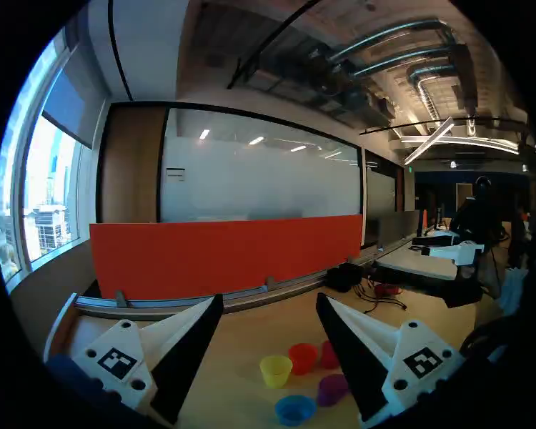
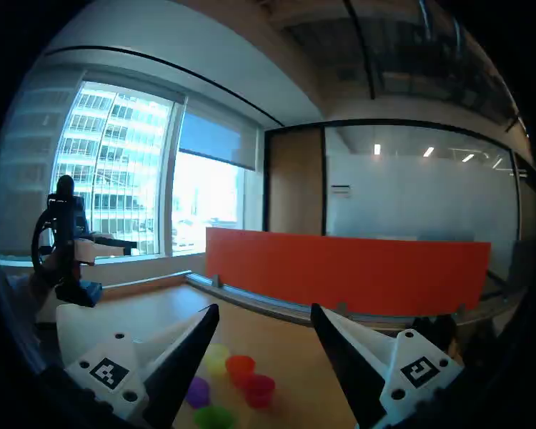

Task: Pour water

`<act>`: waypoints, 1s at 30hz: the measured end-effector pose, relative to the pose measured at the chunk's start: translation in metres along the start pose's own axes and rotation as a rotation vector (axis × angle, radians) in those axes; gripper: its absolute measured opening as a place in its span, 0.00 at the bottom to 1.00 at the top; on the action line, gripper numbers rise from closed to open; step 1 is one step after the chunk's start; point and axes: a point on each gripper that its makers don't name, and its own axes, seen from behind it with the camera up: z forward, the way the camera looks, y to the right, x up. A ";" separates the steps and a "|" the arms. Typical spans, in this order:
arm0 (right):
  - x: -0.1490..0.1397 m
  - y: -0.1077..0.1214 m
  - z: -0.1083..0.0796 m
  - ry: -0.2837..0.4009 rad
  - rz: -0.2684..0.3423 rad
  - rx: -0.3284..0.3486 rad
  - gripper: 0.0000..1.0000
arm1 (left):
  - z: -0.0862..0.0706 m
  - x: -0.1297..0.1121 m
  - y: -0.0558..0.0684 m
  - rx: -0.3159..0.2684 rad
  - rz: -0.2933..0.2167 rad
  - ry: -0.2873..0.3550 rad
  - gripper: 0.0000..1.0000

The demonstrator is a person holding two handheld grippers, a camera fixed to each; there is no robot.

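1. Left gripper view, lower centre: a finger (image 1: 346,357) hid part of the pink cup (image 1: 327,352) and purple cup (image 1: 331,390).
2. Right gripper view, bottom edge: the green cup (image 2: 212,417) was cut off.
3. Left gripper view, right: desk clutter (image 1: 457,252) was too dim to tell.

Ahead of me an orange partition (image 1: 225,254) stands along the far edge of the wooden desk (image 1: 268,329), with a frosted glass wall (image 1: 261,179) behind it. A tall window (image 2: 118,179) shows city buildings (its blind (image 2: 214,143) partly lowered). Silver pipes (image 1: 404,50) cross the ceiling, and black cables (image 1: 382,300) lie tangled on the desk.
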 end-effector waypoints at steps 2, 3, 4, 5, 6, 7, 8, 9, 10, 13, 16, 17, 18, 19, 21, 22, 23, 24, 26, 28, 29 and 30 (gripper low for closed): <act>0.000 -0.005 0.000 0.002 0.004 0.024 0.99 | 0.001 -0.001 0.003 -0.019 -0.001 -0.003 0.96; 0.000 -0.007 0.001 0.001 0.006 0.037 0.99 | 0.001 -0.002 0.005 -0.027 -0.001 -0.004 0.96; -0.001 -0.009 0.001 -0.002 0.009 0.043 0.99 | 0.001 -0.003 0.005 -0.030 0.001 -0.007 0.96; -0.001 -0.010 0.001 -0.005 0.011 0.050 0.99 | 0.001 -0.004 0.006 -0.033 0.004 -0.009 0.96; -0.002 -0.011 0.002 -0.008 0.013 0.058 0.99 | 0.002 -0.005 0.006 -0.036 0.006 -0.012 0.96; -0.003 -0.012 0.002 -0.012 0.013 0.064 0.99 | 0.001 -0.006 0.007 -0.039 0.009 -0.015 0.96; -0.004 -0.013 0.002 -0.016 0.012 0.069 0.99 | 0.001 -0.007 0.007 -0.043 0.011 -0.018 0.96; -0.004 -0.014 0.002 -0.020 0.011 0.076 0.99 | 0.001 -0.008 0.008 -0.047 0.015 -0.021 0.96; -0.005 -0.015 0.002 -0.023 0.009 0.084 0.99 | 0.000 -0.009 0.009 -0.052 0.018 -0.023 0.96; -0.006 -0.021 0.002 -0.031 0.006 0.110 0.99 | -0.001 -0.013 0.011 -0.067 0.029 -0.032 0.96; -0.008 -0.026 0.002 -0.042 0.003 0.137 0.99 | -0.001 -0.017 0.014 -0.082 0.039 -0.042 0.96; -0.009 -0.027 0.002 -0.047 0.002 0.144 0.99 | -0.001 -0.019 0.015 -0.086 0.042 -0.044 0.96; -0.010 -0.029 0.002 -0.052 -0.001 0.152 0.99 | -0.001 -0.020 0.016 -0.090 0.044 -0.047 0.96; -0.011 -0.030 0.002 -0.056 -0.006 0.157 0.99 | -0.001 -0.021 0.017 -0.095 0.043 -0.051 0.96; -0.014 -0.032 0.003 -0.066 -0.016 0.167 0.99 | -0.001 -0.025 0.018 -0.104 0.039 -0.058 0.96; -0.017 -0.033 0.003 -0.072 -0.022 0.172 0.99 | -0.001 -0.026 0.019 -0.110 0.037 -0.062 0.96; -0.019 -0.034 0.003 -0.078 -0.029 0.177 0.99 | -0.001 -0.028 0.020 -0.115 0.035 -0.066 0.96; -0.021 -0.035 0.004 -0.085 -0.035 0.182 0.99 | -0.001 -0.031 0.021 -0.120 0.033 -0.071 0.96; -0.026 -0.036 0.004 -0.098 -0.044 0.190 0.99 | 0.000 -0.036 0.021 -0.126 0.033 -0.083 0.96; -0.032 -0.037 0.004 -0.113 -0.055 0.199 0.99 | 0.001 -0.041 0.021 -0.129 0.035 -0.096 0.96; -0.035 -0.038 0.004 -0.121 -0.060 0.204 0.99 | 0.001 -0.044 0.020 -0.130 0.037 -0.101 0.96; -0.038 -0.039 0.004 -0.129 -0.066 0.209 0.99 | 0.002 -0.047 0.020 -0.131 0.039 -0.107 0.96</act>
